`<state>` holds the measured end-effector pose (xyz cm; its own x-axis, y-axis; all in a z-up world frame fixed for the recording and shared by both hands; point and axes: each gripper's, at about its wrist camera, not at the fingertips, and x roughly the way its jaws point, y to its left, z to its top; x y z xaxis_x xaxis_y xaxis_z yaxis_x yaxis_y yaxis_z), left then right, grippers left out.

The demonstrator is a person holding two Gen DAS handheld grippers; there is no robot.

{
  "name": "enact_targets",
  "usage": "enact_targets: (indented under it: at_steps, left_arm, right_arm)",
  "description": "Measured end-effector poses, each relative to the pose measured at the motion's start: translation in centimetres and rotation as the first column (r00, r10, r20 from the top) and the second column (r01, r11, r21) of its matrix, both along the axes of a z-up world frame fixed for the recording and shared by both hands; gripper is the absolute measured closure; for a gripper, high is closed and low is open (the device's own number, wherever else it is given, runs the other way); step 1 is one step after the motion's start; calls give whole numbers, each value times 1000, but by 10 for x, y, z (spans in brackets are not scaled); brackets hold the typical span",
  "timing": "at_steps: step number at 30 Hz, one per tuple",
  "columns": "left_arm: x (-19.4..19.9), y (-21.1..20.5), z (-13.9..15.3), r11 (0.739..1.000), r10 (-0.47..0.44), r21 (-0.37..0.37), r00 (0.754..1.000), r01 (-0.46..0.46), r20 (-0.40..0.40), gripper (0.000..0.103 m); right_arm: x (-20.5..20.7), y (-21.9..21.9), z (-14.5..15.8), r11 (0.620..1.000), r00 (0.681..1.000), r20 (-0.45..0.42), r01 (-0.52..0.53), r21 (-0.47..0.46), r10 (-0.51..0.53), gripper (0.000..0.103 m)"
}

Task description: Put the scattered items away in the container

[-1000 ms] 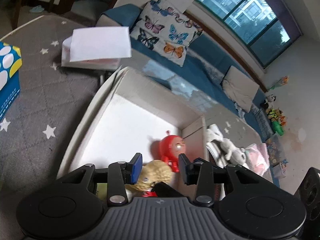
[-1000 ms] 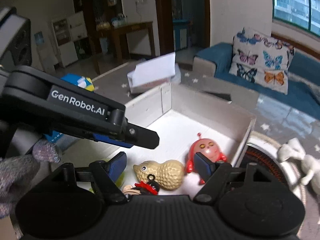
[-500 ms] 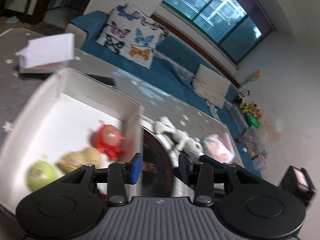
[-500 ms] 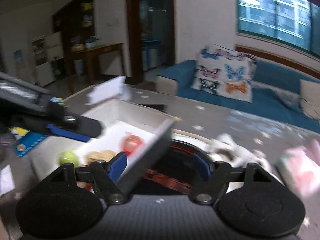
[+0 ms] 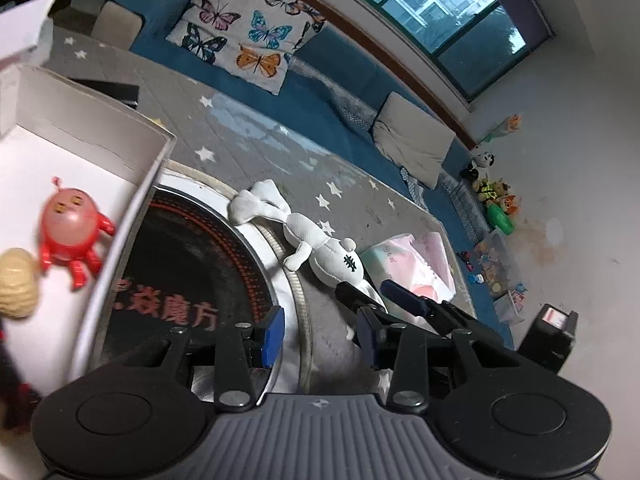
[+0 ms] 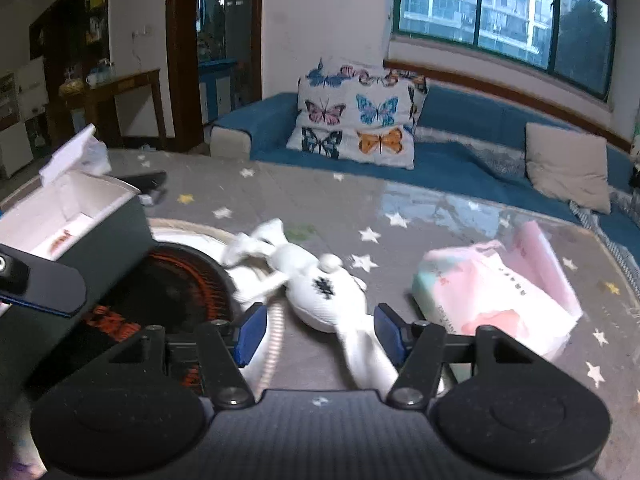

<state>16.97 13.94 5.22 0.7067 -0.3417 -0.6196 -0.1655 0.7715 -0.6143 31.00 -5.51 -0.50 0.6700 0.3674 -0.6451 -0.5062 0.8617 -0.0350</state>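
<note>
Dim daylit room, seen through fisheye bending at the edges.
Light is admitted by the window (image 6: 504, 24) at upper right; glare is cast on the mat (image 6: 420, 204), and the lower-left foreground is smeared by blur.

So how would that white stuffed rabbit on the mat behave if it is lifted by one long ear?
The white stuffed rabbit looks soft and floppy: its limbs sprawl, some onto the round disc. Lifted by an ear, the body would probably dangle and swing. It seems light and unbreakable, and fabric should grip well in the right gripper.
</note>
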Motion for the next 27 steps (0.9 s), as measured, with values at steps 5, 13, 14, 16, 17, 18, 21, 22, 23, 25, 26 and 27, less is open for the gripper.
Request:
enact_targets:
  at_steps: [5, 13, 14, 16, 17, 18, 21, 22, 23, 25, 26, 27]
  left_arm:
    - [19, -8, -14, 1000, 6, -11, 1000, -6, -28, 61]
    - [14, -15, -25, 999, -3, -41, 999, 1, -49, 61]
    - [12, -16, -25, 999, -5, -45, 999, 3, -49, 61]
    - [7, -19, -24, 999, -12, -54, 999, 9, -48, 61]
    - [4, -21, -24, 998, -20, -58, 999, 17, -46, 61]
    - [1, -23, -25, 998, -28, -63, 999, 25, -45, 61]
    - [-8, -29, -31, 996, -48, -77, 996, 43, -69, 61]
    - [-12, -30, -34, 995, -55, -86, 996, 49, -74, 61]
    - [-14, -31, -37, 994, -62, -93, 995, 54, -82, 61]
    - [-19, -33, -42, 994, -62, -97, 993, 53, -102, 61]
    - [-21, -34, -44, 994, -62, -97, 992, 52, -108, 61]
    - [-22, -34, -46, 994, -61, -97, 992, 51, -110, 61]
  right_arm:
    - [16, -8, -17, 1000, 998, -66, -3, 3, 3, 78]
    - [-27, -33, -4, 999, 993, -110, -25, 46, 30, 91]
    - [-36, -36, -1, 998, 992, -122, -26, 49, 32, 91]
    - [-57, -41, 4, 997, 989, -141, -32, 66, 41, 91]
    - [-68, -44, 6, 997, 988, -151, -33, 76, 44, 91]
    - [-79, -46, 8, 996, 986, -160, -29, 83, 43, 91]
    - [-107, -53, 11, 993, 980, -195, -20, 119, 43, 91]
    - [-115, -55, 12, 991, 977, -208, -23, 129, 49, 91]
    - [-121, -55, 13, 991, 975, -214, -28, 134, 57, 91]
    - [-133, -56, 18, 989, 974, -213, -49, 141, 78, 86]
    - [-137, -56, 21, 989, 976, -204, -55, 140, 83, 84]
    - [-140, -55, 25, 989, 979, -187, -60, 135, 85, 81]
